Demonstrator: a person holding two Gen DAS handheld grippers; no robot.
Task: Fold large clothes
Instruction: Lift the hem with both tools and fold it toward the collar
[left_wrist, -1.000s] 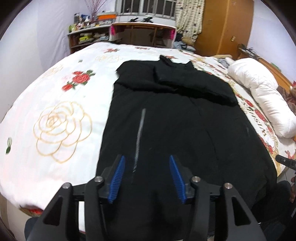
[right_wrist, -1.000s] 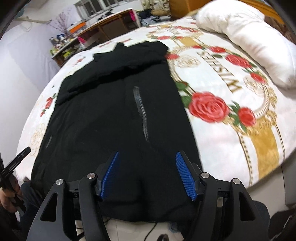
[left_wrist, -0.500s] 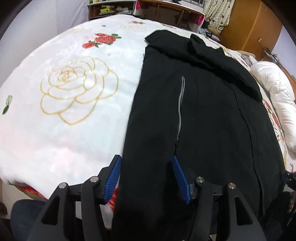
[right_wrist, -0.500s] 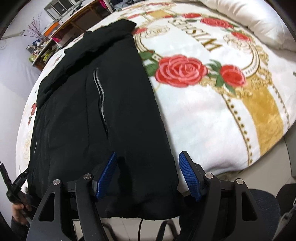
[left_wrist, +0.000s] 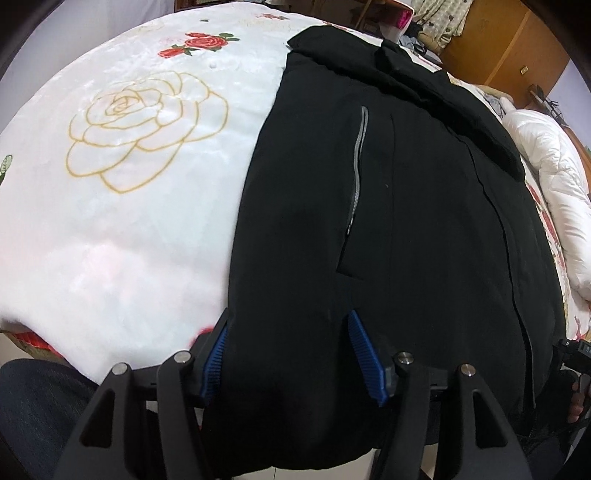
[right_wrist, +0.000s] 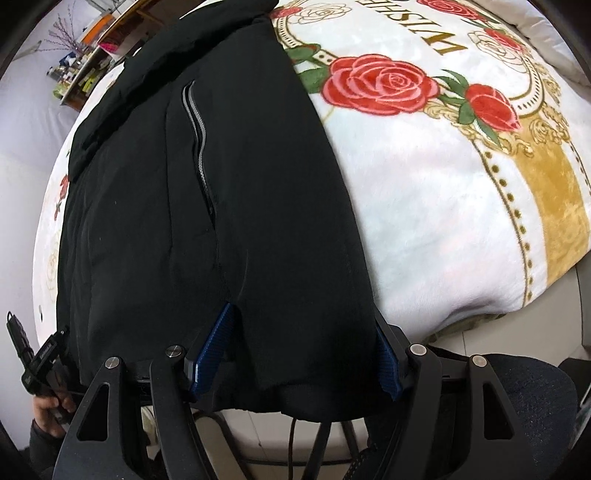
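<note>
Blue-padded jaws of the left gripper (left_wrist: 288, 356) and right gripper (right_wrist: 295, 354) each straddle a hem corner of the black jacket (left_wrist: 388, 221), though whether they pinch it is unclear. It lies flat on a rose-printed blanket (right_wrist: 424, 192) lettered "WISHE", partly cut off. Beyond stand a desk (right_wrist: 110, 33) and wooden wardrobe (left_wrist: 509, 44).

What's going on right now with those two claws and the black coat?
Left gripper and right gripper both straddle the hem, jaws apart. Black coat flat on the flowered blanket, sleeves folded in. Nothing in the way.
</note>
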